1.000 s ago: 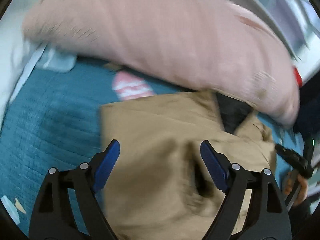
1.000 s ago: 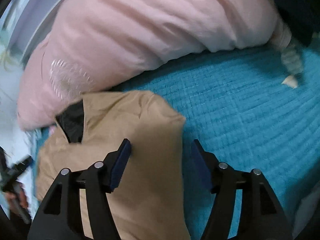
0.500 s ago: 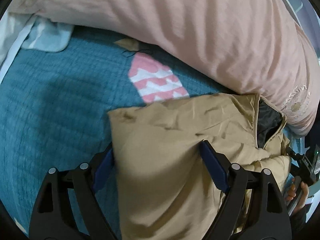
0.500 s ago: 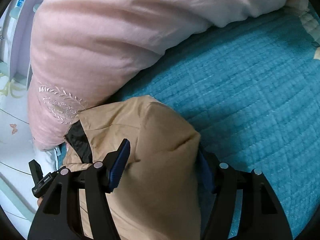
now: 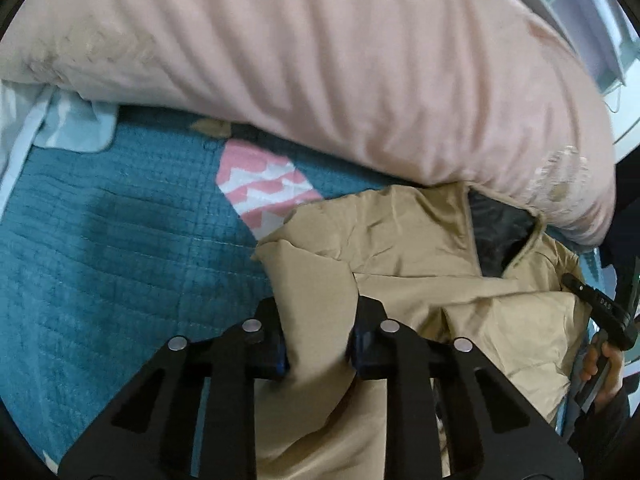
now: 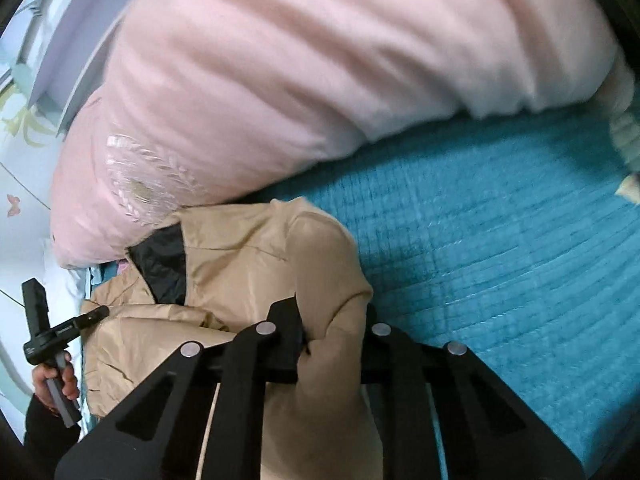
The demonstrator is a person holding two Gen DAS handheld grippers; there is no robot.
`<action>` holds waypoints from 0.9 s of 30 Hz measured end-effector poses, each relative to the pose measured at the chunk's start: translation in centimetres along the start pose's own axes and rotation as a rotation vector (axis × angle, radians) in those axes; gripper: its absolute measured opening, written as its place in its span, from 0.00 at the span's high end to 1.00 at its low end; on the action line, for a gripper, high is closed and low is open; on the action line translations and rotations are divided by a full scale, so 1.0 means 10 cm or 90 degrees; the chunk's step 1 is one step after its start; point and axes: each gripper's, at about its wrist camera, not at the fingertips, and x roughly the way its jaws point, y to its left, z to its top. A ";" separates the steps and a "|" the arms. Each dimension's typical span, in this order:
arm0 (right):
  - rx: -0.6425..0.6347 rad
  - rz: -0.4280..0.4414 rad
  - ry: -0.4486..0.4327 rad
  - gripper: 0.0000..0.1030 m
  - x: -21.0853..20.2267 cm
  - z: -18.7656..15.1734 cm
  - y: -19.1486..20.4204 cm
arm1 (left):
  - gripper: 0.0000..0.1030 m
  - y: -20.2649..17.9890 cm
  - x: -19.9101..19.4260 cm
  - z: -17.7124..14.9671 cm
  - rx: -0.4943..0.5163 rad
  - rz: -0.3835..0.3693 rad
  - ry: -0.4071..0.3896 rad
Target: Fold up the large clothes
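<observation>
Both grippers have just been closing, and now the left gripper (image 5: 318, 344) and right gripper (image 6: 332, 344) each pinch the tan jacket (image 5: 400, 256) at the bottom middle of their pictures. Lift both corners together, evenly, away from the pink pillow (image 5: 320, 60) up top.

Tan jacket (image 5: 404, 248): lower portion cut off by the bottom edge in both wrist views; extent unknown. Its far edge runs beneath the pink duvet (image 5: 340, 60), hidden there. Left gripper (image 5: 318, 344): blue pads largely buried in bunched fabric. Right gripper (image 6: 332, 344): pads fully hidden by the fabric. Duvet embroidery (image 6: 144, 184): blurred, motif unreadable. Object at right edge (image 6: 630, 188): cropped, unidentifiable.
</observation>
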 end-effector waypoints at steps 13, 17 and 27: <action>-0.055 0.036 -0.102 0.89 -1.23 -0.51 0.38 | 0.81 -0.15 -1.17 -0.53 0.070 -0.029 -0.104; -0.082 0.025 -0.108 0.89 -1.53 -0.77 0.53 | 0.81 -0.17 -1.52 -0.83 0.077 -0.032 -0.117; -0.122 -0.008 -0.101 0.88 -2.16 -1.62 0.68 | 0.81 -0.01 -2.03 -1.88 0.039 -0.019 -0.100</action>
